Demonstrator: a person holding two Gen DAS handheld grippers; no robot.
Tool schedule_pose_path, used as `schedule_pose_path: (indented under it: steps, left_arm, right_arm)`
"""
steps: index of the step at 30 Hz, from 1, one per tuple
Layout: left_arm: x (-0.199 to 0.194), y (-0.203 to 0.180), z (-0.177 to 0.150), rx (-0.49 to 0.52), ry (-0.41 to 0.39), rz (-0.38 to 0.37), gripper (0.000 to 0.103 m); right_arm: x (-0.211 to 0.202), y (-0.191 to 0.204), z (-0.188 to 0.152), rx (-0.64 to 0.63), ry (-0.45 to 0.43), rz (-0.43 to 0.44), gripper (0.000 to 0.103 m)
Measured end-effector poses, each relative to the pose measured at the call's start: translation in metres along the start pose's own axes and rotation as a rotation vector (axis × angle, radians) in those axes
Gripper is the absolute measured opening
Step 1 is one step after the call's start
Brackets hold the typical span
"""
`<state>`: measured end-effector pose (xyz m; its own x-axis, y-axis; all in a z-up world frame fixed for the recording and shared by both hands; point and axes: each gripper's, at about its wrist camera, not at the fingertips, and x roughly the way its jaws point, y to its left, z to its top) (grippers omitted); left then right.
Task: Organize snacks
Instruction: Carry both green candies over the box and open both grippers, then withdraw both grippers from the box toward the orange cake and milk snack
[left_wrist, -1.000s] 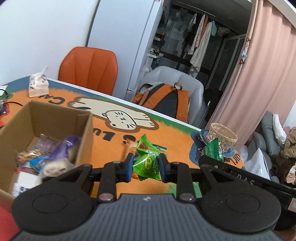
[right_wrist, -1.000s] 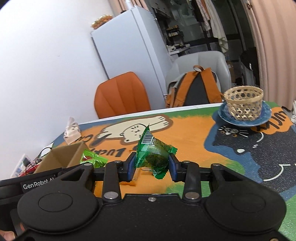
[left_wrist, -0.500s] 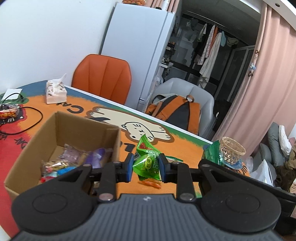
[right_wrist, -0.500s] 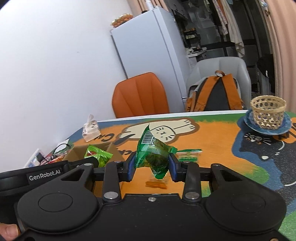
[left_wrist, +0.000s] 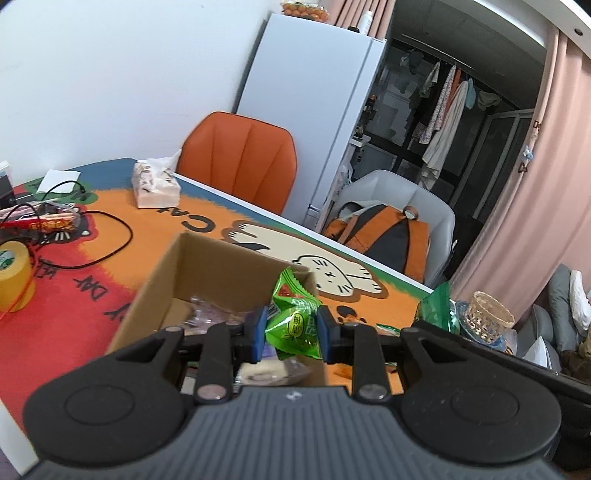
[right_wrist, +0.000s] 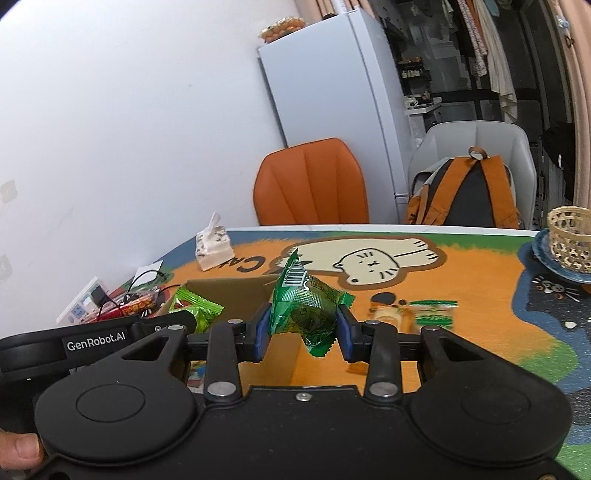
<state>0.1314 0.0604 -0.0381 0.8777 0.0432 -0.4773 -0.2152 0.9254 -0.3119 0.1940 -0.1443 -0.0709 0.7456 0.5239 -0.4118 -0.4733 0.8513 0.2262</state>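
Between left gripper (left_wrist: 291, 329) fingers, green snack packet (left_wrist: 295, 325), pinched

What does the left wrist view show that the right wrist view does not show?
Only the left wrist view shows the yellow tape roll, the snacks lying inside the cardboard box and the left gripper shut on a bright green packet. Only the right wrist view shows the right gripper shut on a dark green packet, and two small packets lying on the mat. Both views share the box, tissue pack, orange chair, backpack and wicker basket.
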Motion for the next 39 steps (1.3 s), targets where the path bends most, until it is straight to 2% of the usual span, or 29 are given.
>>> schedule_pose_path:
  steps: [10,15,17,19,27,30,35,39]
  left_arm:
    - [-0.003,0.028,-0.001,-0.029,0.031,-0.002,0.027]
    - [-0.008,0.035,-0.002,-0.047,0.061,-0.027,0.028]
    - [-0.010,0.038,-0.002,-0.056,0.069,-0.035,0.032]
    - [-0.010,0.042,-0.002,-0.070,0.083,-0.025,0.042]
    - [-0.019,0.054,-0.003,-0.100,0.063,0.006,0.050]
    - [-0.022,0.056,-0.004,-0.098,0.062,0.007,0.053]
    - [-0.027,0.058,-0.005,-0.096,0.050,0.017,0.060]
    - [-0.029,0.056,-0.006,-0.090,0.046,0.026,0.072]
  right_arm:
    - [0.008,0.032,-0.003,-0.035,0.029,0.047,0.037]
    - [0.009,0.043,-0.003,-0.050,0.036,0.062,0.037]
    - [0.008,0.046,-0.004,-0.054,0.040,0.066,0.037]
    - [0.008,0.048,-0.005,-0.055,0.045,0.071,0.037]
    - [0.006,0.060,-0.008,-0.072,0.065,0.101,0.040]
    - [0.003,0.063,-0.008,-0.076,0.065,0.113,0.047]
    - [-0.002,0.058,-0.007,-0.062,0.053,0.084,0.048]
    - [-0.007,0.044,-0.007,-0.040,0.038,0.049,0.050]
